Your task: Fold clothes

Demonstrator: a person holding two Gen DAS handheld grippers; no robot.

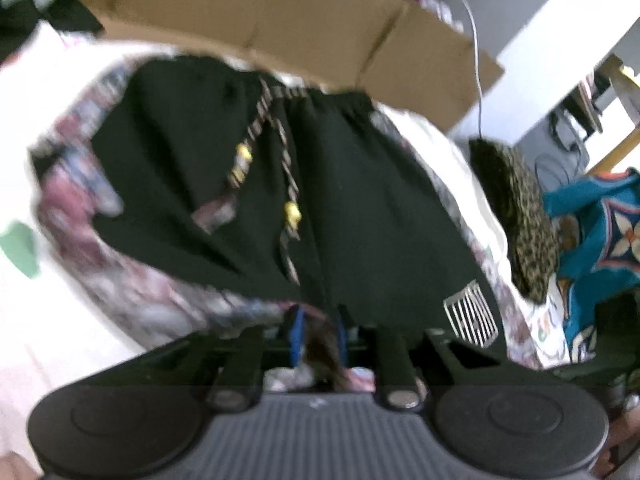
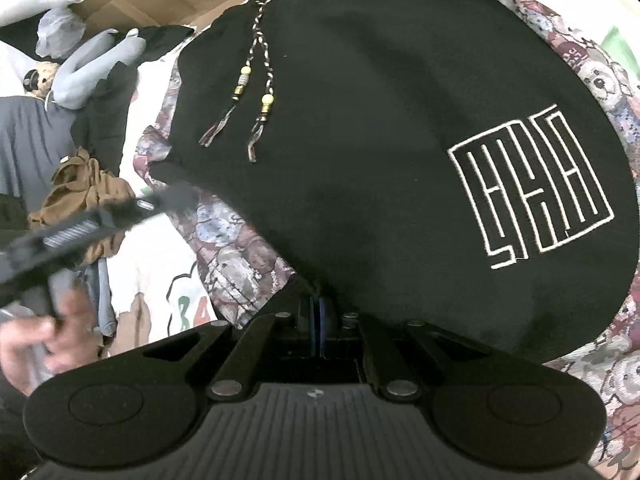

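Black shorts (image 1: 360,200) with a braided drawstring (image 1: 288,176) and a white square logo (image 1: 470,312) lie on a bear-patterned cloth (image 1: 120,280). They also show in the right wrist view (image 2: 360,160), logo (image 2: 528,184) at the right. My left gripper (image 1: 318,338) is shut on the near edge of the shorts and patterned cloth. My right gripper (image 2: 318,320) is shut on the shorts' near hem. The left gripper's body (image 2: 100,220) shows blurred at the left of the right wrist view.
Cardboard boxes (image 1: 320,32) stand behind the bed. A leopard-print cushion (image 1: 516,216) and a teal patterned cloth (image 1: 600,232) lie to the right. Brown clothing (image 2: 84,196), grey garments (image 2: 24,148) and a grey plush toy (image 2: 96,60) lie to the left.
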